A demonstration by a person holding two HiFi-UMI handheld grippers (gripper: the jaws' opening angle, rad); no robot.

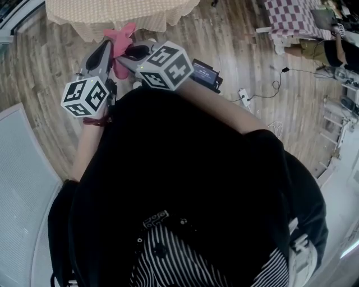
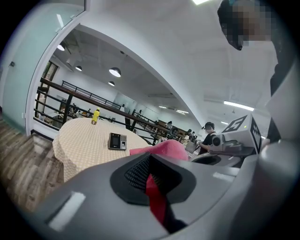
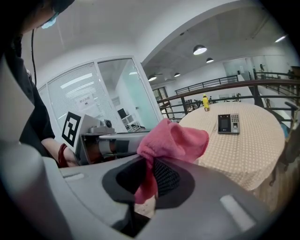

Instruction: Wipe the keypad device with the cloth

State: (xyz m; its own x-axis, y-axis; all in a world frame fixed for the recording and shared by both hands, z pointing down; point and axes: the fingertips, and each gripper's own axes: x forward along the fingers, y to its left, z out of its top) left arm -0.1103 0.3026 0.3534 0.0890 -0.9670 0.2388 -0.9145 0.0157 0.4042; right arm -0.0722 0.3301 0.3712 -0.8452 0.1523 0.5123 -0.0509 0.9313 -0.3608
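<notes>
The keypad device lies flat on a round table with a beige checked cover, some way ahead of both grippers; it also shows in the right gripper view. A pink cloth is bunched between the two gripper tips. My left gripper is shut on a strip of the cloth. My right gripper is shut on the cloth too, its bulk puffing above the jaws. In the head view the left gripper and right gripper meet at the cloth, short of the table.
A yellow bottle stands at the table's far side. On the wood floor to the right lie a dark box, a power strip with cables, and a red-checked table. A person sits far behind. Railings run behind the table.
</notes>
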